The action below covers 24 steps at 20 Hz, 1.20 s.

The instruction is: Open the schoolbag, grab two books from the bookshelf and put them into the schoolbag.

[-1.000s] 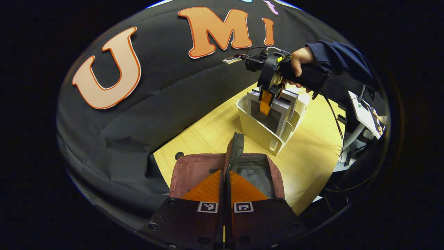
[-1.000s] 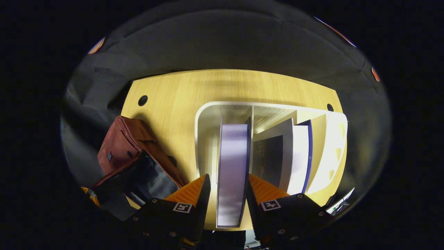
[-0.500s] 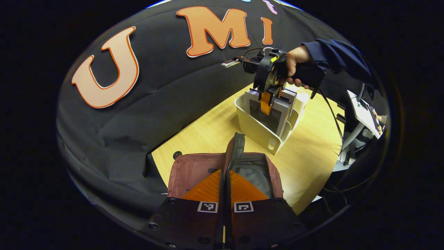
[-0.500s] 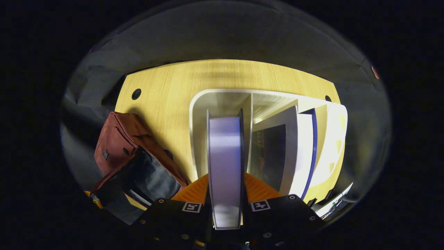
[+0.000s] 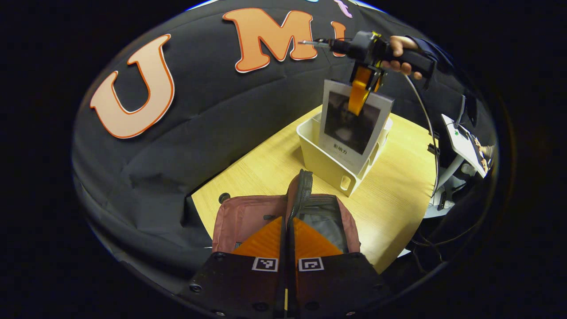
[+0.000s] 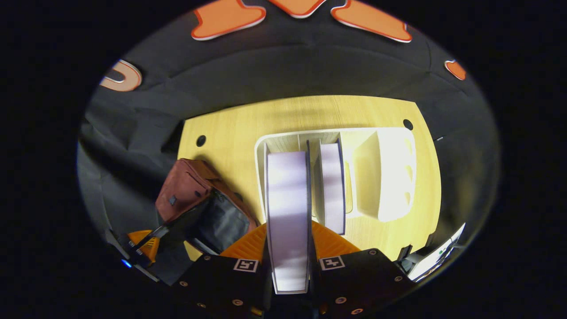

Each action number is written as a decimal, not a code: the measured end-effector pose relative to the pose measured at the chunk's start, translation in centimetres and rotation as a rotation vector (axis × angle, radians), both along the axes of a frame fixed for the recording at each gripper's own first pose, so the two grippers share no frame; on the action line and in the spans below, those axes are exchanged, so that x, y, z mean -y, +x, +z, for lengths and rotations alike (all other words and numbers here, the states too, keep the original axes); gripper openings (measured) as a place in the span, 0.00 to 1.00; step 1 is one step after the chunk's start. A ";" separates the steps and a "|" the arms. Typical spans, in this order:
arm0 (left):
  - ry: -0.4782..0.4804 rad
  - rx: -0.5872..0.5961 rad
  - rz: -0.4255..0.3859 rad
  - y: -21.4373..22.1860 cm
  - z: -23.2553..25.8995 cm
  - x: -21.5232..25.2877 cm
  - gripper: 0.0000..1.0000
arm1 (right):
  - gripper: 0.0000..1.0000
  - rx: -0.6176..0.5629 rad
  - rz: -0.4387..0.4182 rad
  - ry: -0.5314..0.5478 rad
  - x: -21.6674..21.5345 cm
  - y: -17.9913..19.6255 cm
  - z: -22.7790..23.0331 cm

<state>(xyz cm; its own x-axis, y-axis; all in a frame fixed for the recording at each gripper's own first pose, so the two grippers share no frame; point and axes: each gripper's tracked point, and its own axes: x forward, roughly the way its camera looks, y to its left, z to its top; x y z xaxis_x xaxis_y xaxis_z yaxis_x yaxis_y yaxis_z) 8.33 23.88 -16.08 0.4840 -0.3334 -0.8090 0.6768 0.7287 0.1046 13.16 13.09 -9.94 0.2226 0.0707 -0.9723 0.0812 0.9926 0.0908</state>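
Right gripper (image 6: 289, 248): fingers closed hard on a book (image 6: 288, 212), one pad on each cover, page edge facing the camera and running straight ahead from between the fingertips. In the left gripper view, same gripper (image 5: 361, 95) seen far ahead and up high, pinching the top edge of the book (image 5: 352, 126); book hanging upright, dark picture on its cover, lower edge level with the rim of the bookshelf (image 5: 330, 164). A hand (image 5: 398, 55) wrapped around the gripper's handle.

Below the right gripper: white bookshelf (image 6: 390, 177) on the wooden table (image 6: 292, 115). Second book (image 6: 332, 186) standing upright in a compartment just right of the held one; rounded compartment farther right holding nothing visible.

Left gripper (image 5: 288, 230): fingers pressed together with almost no gap, pinching the raised flap edge of the schoolbag (image 5: 248, 217). Zipper edge standing up straight out from between the fingertips. Schoolbag directly ahead of and under this gripper, mouth open, grey lining exposed to the right of the flap.

From the right gripper view: schoolbag (image 6: 186, 195) down and to the left, dark interior open toward the camera; left gripper (image 6: 144, 246) at its near edge, grip itself too small to make out there.
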 end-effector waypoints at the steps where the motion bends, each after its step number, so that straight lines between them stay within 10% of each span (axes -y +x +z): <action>1: 0.000 -0.004 -0.002 0.0 0.0 0.1 0.03 | 0.36 0.013 -0.004 0.025 0.0 -0.7 1.1; 11: 0.035 -0.014 -0.032 0.4 -0.1 0.2 0.03 | 0.34 0.186 -0.082 0.324 -2.1 -7.2 7.9; 24: 0.053 -0.031 -0.015 1.4 0.5 0.0 0.03 | 0.33 0.131 -0.273 0.631 -10.6 -13.8 -4.2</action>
<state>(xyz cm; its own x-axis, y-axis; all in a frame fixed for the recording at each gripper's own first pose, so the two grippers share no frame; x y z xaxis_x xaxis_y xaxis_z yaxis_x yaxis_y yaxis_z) 9.69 23.88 -15.63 0.4540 -0.2965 -0.8402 0.6910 0.7125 0.1219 -0.66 23.72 -14.13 0.4257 0.5374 -0.7280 0.2696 0.6927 0.6689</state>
